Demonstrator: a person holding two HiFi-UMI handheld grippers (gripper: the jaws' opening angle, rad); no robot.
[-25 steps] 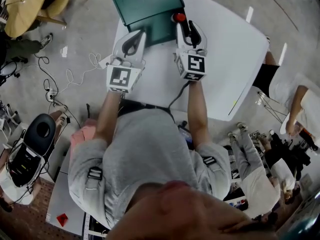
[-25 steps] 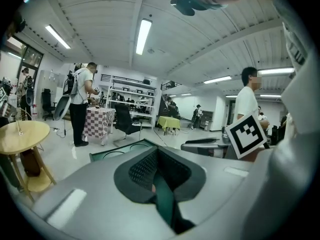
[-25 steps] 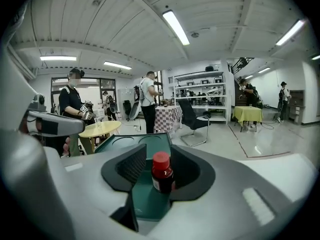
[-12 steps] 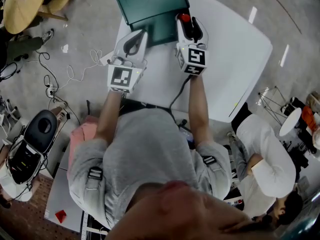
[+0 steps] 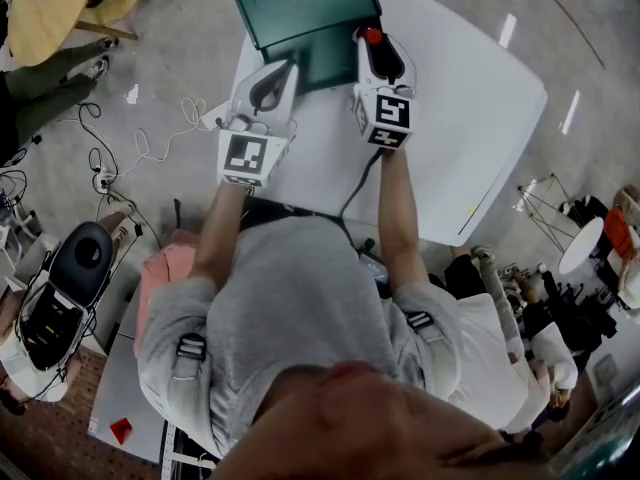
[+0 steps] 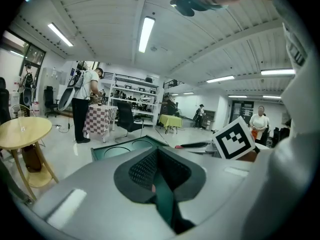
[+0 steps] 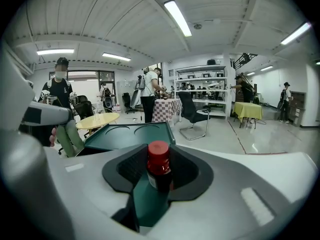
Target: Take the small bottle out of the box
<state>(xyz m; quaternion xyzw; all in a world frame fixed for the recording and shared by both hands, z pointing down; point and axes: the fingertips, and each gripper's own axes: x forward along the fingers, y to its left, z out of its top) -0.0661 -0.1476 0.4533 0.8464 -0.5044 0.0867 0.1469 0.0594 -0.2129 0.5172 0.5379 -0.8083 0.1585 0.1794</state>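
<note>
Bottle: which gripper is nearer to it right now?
Right. The right gripper has the bottle between its jaws, which have just been closing, by the box; the left gripper is at the box's left edge, apart from the bottle.

A white bench (image 5: 470,118) with rounded corners stands on a grey floor (image 5: 190,58), and most of its top is bare. One thing lies directly on it: a dark green box (image 5: 322,66), set towards the bench's far left corner, just inside the left edge. The box stands open. Its lid (image 5: 300,3) is swung back on the far side, with the inner face turned up, and two shallow round recesses show in it side by side. Whether the lid reaches past the bench's far edge cannot be told.
</note>
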